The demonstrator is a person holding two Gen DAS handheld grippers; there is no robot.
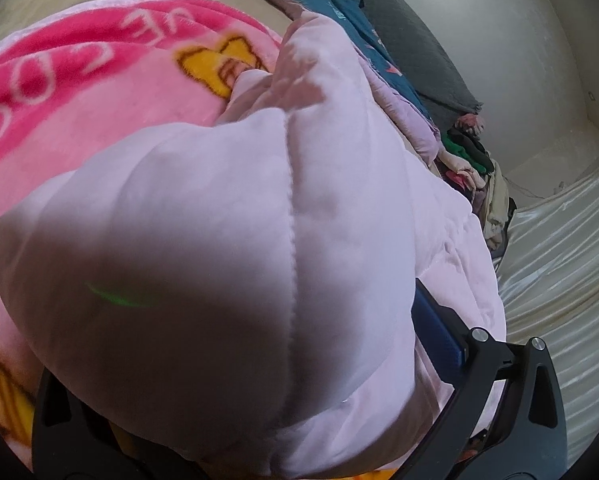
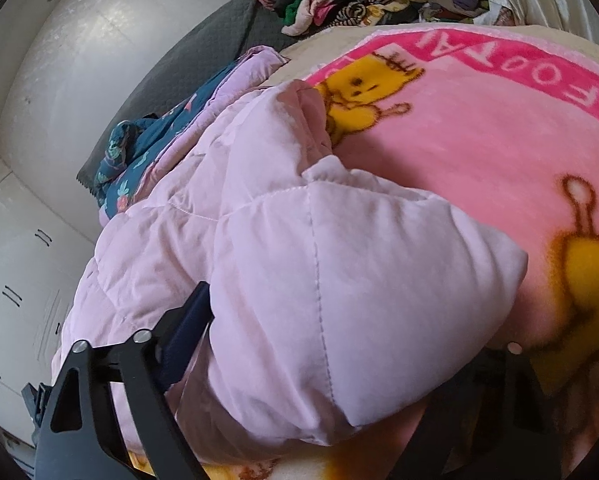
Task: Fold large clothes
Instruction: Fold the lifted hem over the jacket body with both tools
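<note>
Largely hidden, both tool (image 1: pixel 235 420) (image 2: pixel 339 380) tips vanish under the puffy pale-pink quilted jacket (image 2: pixel 299 260); neither grip can be judged.

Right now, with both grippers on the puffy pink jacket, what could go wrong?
1. The jacket bulges thickly between the right gripper fingers; such a bulky fold could slip out.
2. In the left wrist view the jacket hides most of the left gripper, so its grip cannot be checked.
3. The jacket lies on a fleece blanket; a finger might snag it too.
</note>
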